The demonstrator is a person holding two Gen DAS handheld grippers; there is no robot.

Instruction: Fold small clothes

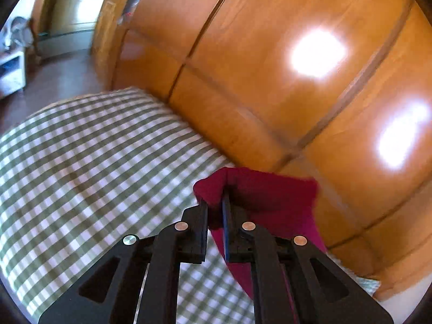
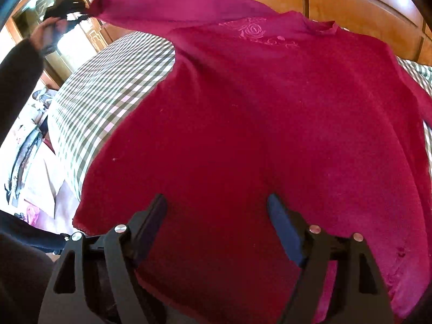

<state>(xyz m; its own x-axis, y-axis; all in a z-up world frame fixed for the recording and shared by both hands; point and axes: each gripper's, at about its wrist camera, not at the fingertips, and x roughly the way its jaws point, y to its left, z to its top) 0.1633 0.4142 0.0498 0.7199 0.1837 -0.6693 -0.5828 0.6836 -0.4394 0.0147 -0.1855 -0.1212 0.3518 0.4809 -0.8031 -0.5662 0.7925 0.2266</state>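
Right wrist: sweater's (image 2: 243, 135) rose embroidery (image 2: 253, 30).

Left wrist view close over checked bedspread (image 1: 81, 162); right looks down; both share red sweater (image 2: 243, 135).

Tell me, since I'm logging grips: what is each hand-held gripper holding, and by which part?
The left hand-held gripper is shut on the red sweater at its sleeve end. The right hand-held gripper is open and holds nothing.
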